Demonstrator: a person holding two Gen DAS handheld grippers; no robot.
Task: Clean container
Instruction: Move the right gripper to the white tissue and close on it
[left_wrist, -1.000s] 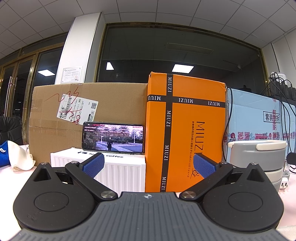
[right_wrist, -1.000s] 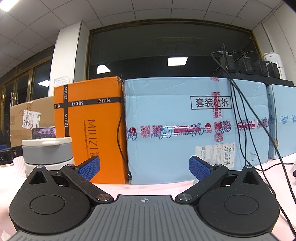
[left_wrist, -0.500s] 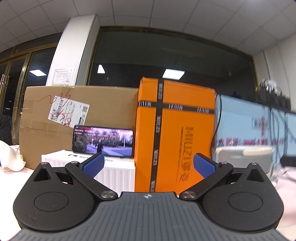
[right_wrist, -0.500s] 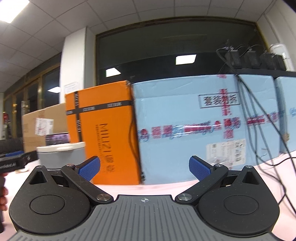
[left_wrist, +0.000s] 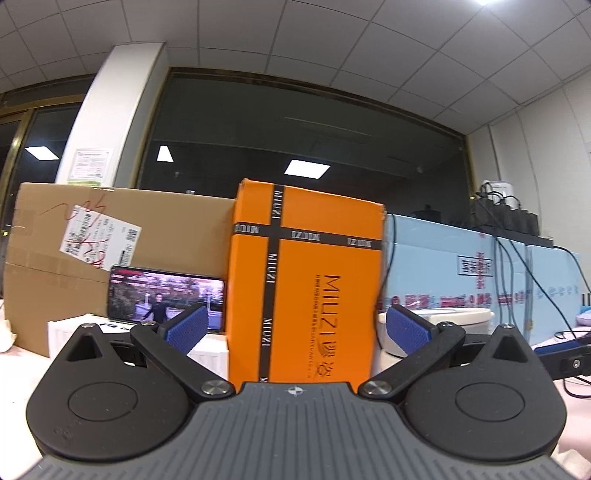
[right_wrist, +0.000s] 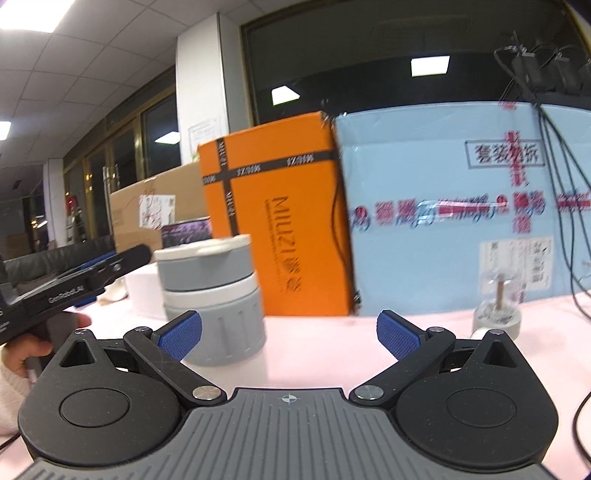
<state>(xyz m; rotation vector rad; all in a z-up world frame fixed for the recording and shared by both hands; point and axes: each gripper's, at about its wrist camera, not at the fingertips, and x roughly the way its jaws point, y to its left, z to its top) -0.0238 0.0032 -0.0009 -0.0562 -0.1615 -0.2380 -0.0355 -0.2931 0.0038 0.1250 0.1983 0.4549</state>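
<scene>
A round grey and white stacked container (right_wrist: 212, 295) with a lid stands upright on the pink table, just ahead and left of my right gripper (right_wrist: 290, 334), which is open and empty. In the left wrist view the container (left_wrist: 458, 321) is mostly hidden behind the right finger of my left gripper (left_wrist: 297, 330), which is open and empty. The left gripper (right_wrist: 74, 284) also shows at the left edge of the right wrist view, held in a hand.
An orange MIUZI box (left_wrist: 306, 280), a brown cardboard box (left_wrist: 74, 251) and a light blue box (right_wrist: 461, 206) stand in a row behind. A phone (left_wrist: 166, 299) leans on a white box. A small clear jar (right_wrist: 498, 306) stands at the right. Cables (right_wrist: 565, 177) hang over the blue box.
Both grippers have risen and shifted. The right one turned left and now faces the container from closer. The left one moved so the container sits behind its right finger.
</scene>
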